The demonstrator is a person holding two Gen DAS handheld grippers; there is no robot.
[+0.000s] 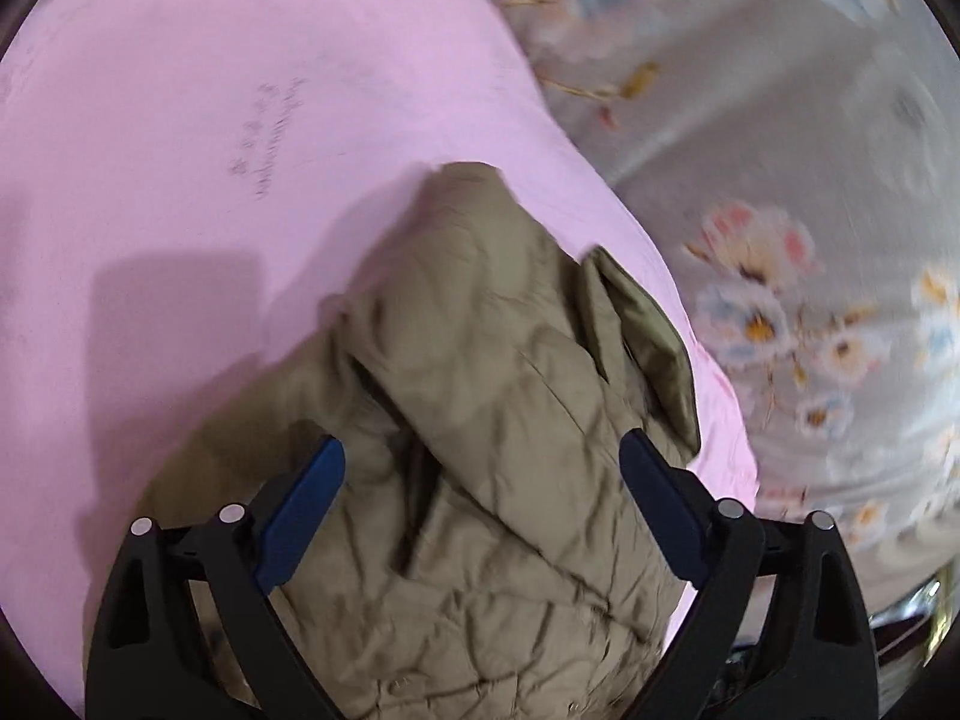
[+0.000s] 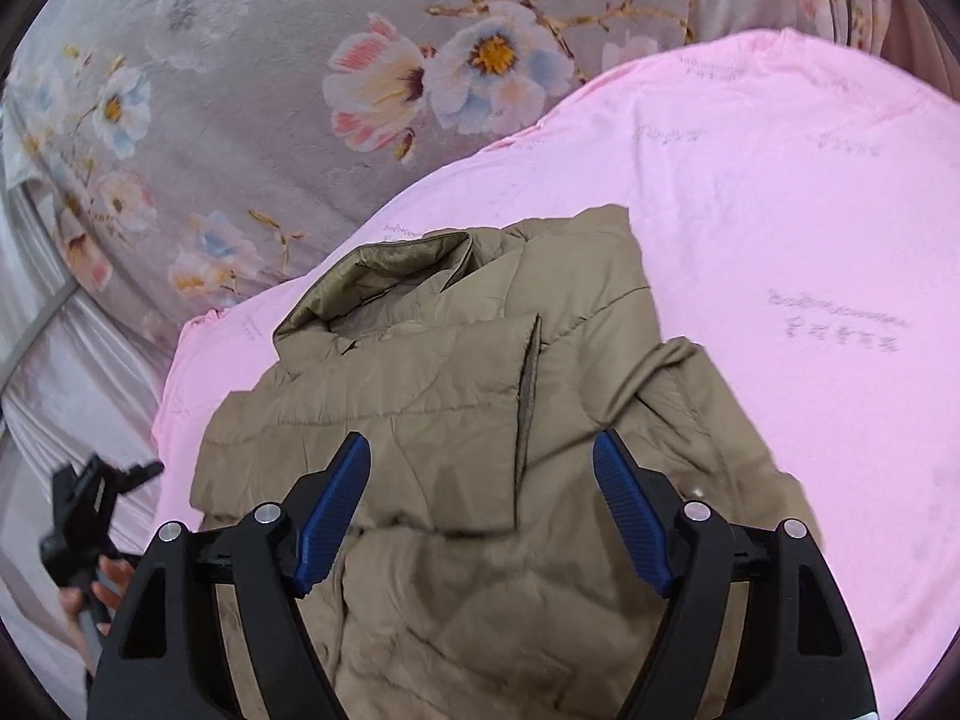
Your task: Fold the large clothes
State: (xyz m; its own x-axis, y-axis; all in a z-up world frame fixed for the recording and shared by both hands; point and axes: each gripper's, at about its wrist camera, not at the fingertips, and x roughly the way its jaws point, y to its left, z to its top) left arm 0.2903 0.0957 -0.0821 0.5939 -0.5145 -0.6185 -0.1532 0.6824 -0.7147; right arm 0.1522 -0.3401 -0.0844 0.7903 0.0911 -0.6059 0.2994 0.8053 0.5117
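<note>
**Jacket bundled on pink cloth, both grippers spread**

Khaki jacket (image 2: 456,396) lying folded on pink cloth (image 2: 780,210), collar at 11 o'clock. Left gripper (image 1: 480,480) spread above jacket, pinching nothing. Right gripper (image 2: 480,480) likewise spread, empty. Contact with fabric uncertain, left view blurred. Floral sheet (image 2: 240,120) beneath.

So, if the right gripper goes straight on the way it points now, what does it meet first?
Most likely the khaki padded jacket. The right gripper has open jaws with nothing between the pads, and the jacket fills the view just ahead, lying on the pink sheet. How far off it is remains unclear.
</note>
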